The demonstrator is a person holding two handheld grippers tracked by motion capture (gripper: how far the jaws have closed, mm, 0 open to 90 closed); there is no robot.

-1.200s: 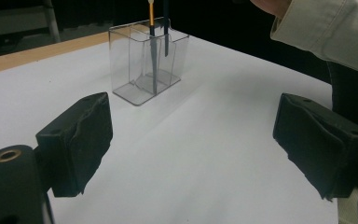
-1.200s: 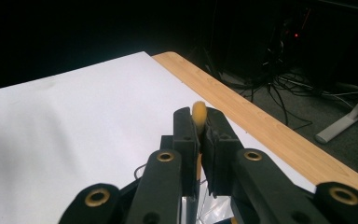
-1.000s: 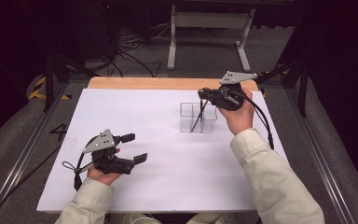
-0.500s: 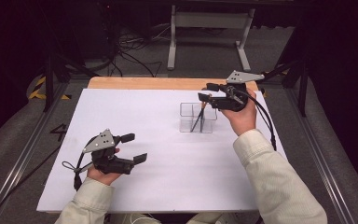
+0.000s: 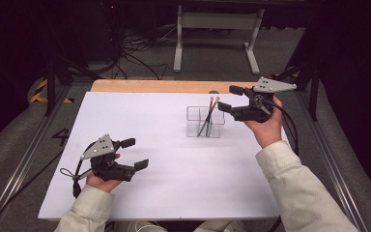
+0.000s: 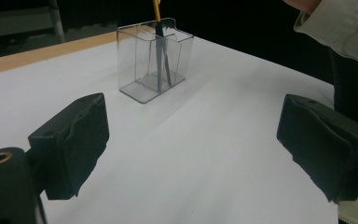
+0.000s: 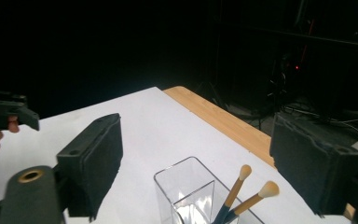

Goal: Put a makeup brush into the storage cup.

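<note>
Two brushes (image 5: 208, 116) in one clear holder (image 5: 205, 122), both grippers' fingers wide, empty

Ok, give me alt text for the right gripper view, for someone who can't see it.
Two makeup brushes with pale tips stand leaning in a clear divided plastic holder, seen from above between the open black jaws of the right claw. The holder sits on a white table cover with a wooden edge. The left claw shows at the far left.
</note>
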